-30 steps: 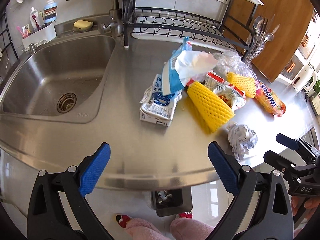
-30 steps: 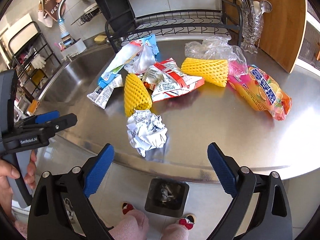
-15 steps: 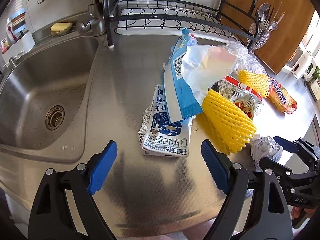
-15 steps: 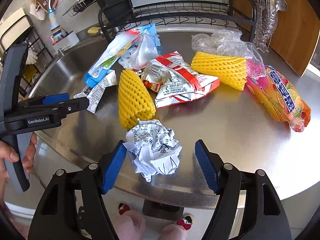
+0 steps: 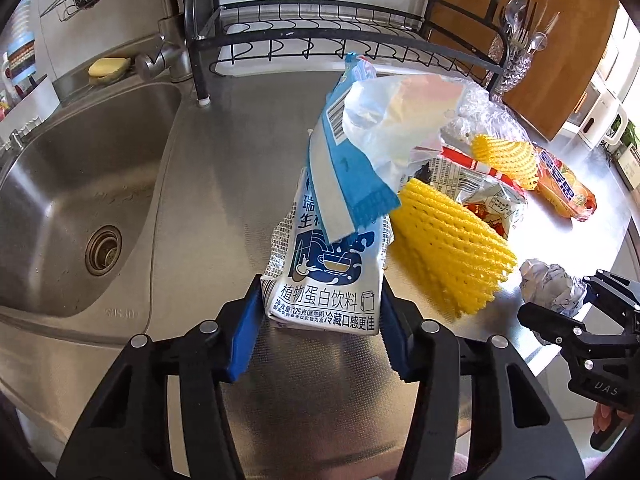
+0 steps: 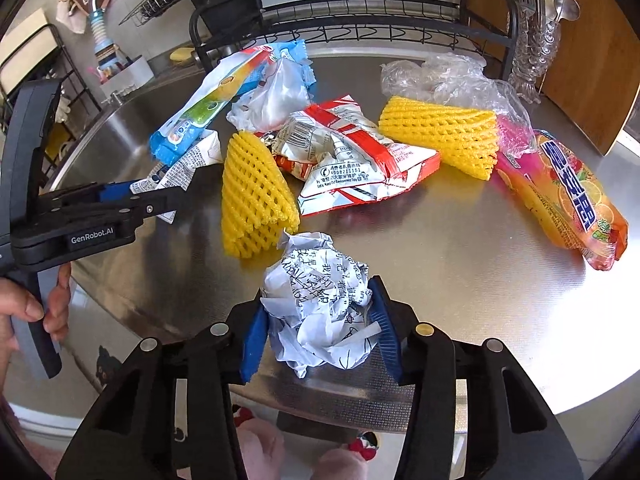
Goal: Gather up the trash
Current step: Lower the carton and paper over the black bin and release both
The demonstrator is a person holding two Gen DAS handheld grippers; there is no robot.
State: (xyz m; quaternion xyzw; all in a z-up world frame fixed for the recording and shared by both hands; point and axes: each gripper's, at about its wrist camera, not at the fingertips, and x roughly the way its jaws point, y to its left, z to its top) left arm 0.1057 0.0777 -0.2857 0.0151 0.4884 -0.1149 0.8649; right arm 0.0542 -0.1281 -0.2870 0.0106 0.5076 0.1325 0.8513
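Left gripper [image 5: 320, 320], lower centre of its view: jaws just closing, blue pads pressed on both sides of a flattened drink carton [image 5: 326, 280] lying on the steel counter [image 5: 224, 184]. Right gripper [image 6: 318, 332], lower centre of its view: jaws just closing, clamped on a crumpled paper ball [image 6: 320, 304] near the counter's front edge

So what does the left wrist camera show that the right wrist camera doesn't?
Only the left wrist view shows the sink basin with its drain, and the drink carton face-on, pinched in the left tool. Only the right wrist view shows the crumpled paper up close, squeezed in the right tool. Both show the yellow foam nets, red snack bag and dish rack.
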